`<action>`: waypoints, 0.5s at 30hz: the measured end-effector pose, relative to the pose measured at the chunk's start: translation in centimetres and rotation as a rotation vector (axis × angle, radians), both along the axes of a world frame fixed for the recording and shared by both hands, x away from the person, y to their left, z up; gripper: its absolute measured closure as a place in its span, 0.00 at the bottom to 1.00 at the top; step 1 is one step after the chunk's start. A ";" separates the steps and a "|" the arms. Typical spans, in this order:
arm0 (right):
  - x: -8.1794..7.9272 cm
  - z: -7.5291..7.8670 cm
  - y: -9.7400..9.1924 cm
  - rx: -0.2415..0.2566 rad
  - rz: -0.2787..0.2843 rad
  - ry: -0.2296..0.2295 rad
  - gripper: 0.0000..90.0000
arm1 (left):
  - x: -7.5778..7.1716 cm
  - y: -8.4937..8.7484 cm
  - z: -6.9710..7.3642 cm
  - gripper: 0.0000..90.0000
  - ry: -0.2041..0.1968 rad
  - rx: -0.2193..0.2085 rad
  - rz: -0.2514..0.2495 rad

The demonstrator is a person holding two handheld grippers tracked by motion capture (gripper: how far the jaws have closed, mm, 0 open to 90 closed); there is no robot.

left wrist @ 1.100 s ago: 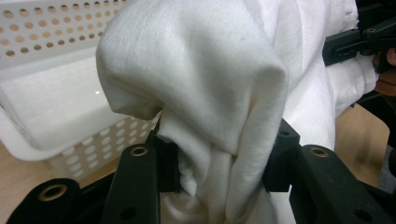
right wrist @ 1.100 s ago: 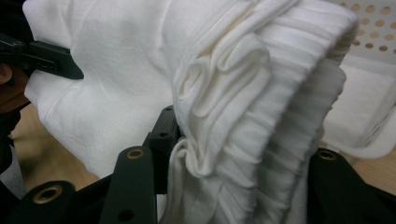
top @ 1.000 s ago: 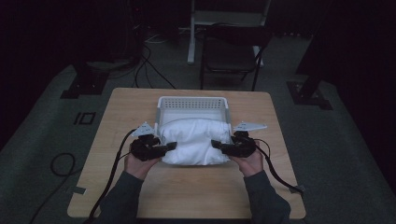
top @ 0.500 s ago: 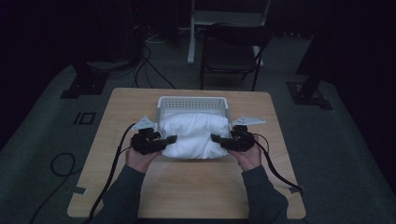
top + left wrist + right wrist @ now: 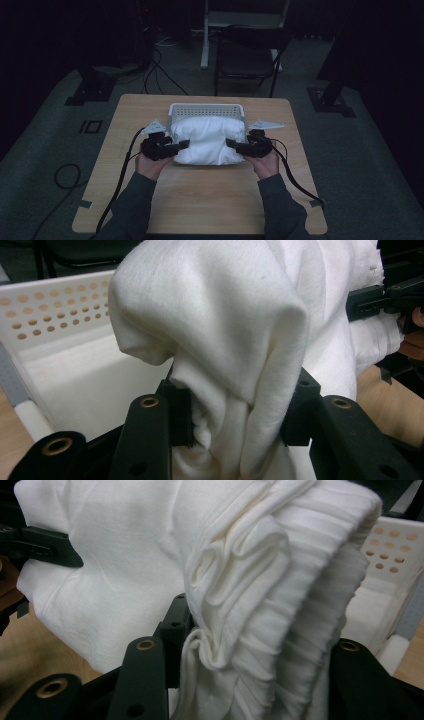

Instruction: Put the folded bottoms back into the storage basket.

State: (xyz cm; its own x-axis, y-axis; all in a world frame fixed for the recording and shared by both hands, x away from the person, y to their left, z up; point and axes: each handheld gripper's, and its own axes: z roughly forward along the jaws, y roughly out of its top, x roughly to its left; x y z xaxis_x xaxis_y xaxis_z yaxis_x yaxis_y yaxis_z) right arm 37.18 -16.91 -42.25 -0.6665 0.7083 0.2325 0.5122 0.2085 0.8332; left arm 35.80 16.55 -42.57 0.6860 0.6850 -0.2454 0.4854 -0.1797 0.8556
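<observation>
The step in hand looks like moving a folded white cloth [image 5: 207, 141] into the white basket [image 5: 206, 107] that stands near the far edge of the table [image 5: 200, 200], at its middle. The cloth's far part lies over the basket's near rim, and the rest bulges out toward the person, held up off the table top.

The left gripper [image 5: 181, 145] is clenched on the cloth's left side; in the left gripper view its jaws pinch a thick bunch of fabric [image 5: 235, 390]. The right gripper [image 5: 231, 144] is likewise clamped on the right side, biting a ribbed, gathered fold [image 5: 250, 630].

The next move, I judge, calls for carrying the bundle forward over the rim with both hands level, lowering it inside, and only then letting go, so the fold does not fall apart.

Count: one cloth, one basket, one table, two grippers, and one chair [image 5: 250, 55] on the floor beyond the far edge.
</observation>
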 end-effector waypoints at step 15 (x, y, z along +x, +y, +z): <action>1.2 0.7 0.5 -0.021 -0.023 -0.021 0.61 | 1.5 0.1 0.2 0.65 -0.012 -0.004 0.017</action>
